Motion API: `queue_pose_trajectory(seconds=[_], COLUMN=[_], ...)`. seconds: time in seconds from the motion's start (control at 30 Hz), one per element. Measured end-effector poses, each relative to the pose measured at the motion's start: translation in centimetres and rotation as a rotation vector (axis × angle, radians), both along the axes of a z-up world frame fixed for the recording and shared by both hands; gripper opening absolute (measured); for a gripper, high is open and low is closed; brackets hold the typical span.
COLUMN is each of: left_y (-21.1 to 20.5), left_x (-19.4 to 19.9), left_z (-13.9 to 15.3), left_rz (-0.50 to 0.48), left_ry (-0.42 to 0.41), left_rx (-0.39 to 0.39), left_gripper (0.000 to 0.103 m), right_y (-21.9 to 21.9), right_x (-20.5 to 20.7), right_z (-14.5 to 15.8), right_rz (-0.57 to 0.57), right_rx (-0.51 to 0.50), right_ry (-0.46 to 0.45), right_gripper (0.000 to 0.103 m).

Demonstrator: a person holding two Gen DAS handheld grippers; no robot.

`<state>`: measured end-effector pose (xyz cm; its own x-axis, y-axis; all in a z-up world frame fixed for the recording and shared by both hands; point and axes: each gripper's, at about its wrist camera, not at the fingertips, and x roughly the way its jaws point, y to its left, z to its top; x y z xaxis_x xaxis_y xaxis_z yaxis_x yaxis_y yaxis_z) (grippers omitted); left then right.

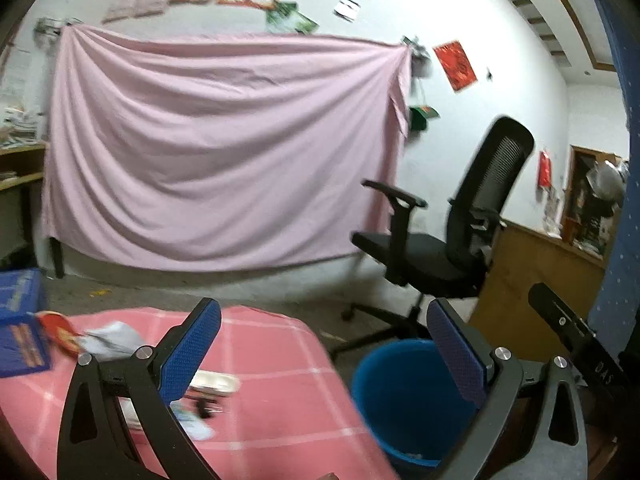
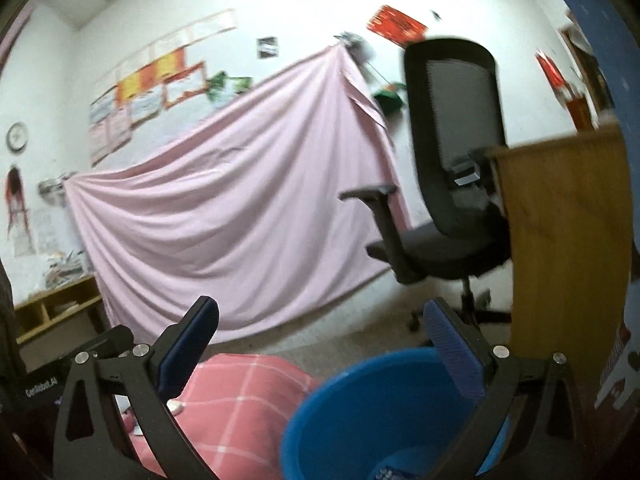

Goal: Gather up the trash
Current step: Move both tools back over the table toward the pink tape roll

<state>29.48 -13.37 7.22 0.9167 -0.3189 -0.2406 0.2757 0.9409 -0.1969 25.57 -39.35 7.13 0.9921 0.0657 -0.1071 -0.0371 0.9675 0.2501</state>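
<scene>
Gaping left gripper (image 1: 324, 344) (dimpled blue pads) beside round plastic bucket (image 1: 400, 400)

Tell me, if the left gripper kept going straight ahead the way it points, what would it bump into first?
Probably nothing nearby: the left gripper stands open and empty, aimed over the floor between table and blue bucket, towards the pink sheet on the wall. Depth is unclear.

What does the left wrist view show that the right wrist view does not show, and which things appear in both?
Only the left wrist view shows the blue box, the crumpled grey wrapper and the other litter on the pink checked cloth.

Only the right wrist view shows the wall clock and the low wooden shelf.

Both show the blue bucket, the black office chair, the pink sheet on the wall, and an open, empty gripper: left gripper, right gripper.
</scene>
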Motion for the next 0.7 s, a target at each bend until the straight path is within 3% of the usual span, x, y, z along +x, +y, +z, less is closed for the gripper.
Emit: queue_pose_trajectory(seconds=[0.13, 0.37, 0.7], left_y=[3.8, 10.1, 17.8], left_x=[-1.6, -3.5, -3.0], left_z=[0.3, -0.7, -4.3], left_rz=[0.082, 0.197, 0.244], left_ry=[-0.033, -0.048, 0.089], left_rx=[0.005, 0.030, 0.042], left_gripper=[0.101, 0.101, 0.101], right_y=[3.3, 8.1, 15.4], right_x=[-0.1, 0.2, 2.4], right_z=[1.0, 1.0, 0.0], right_rz=[0.032, 0.105, 0.227], right_rx=[-0.061, -0.075, -0.137], right_ry=[-0.034, -0.041, 0.030], right_gripper=[0.103, 0.103, 0.103])
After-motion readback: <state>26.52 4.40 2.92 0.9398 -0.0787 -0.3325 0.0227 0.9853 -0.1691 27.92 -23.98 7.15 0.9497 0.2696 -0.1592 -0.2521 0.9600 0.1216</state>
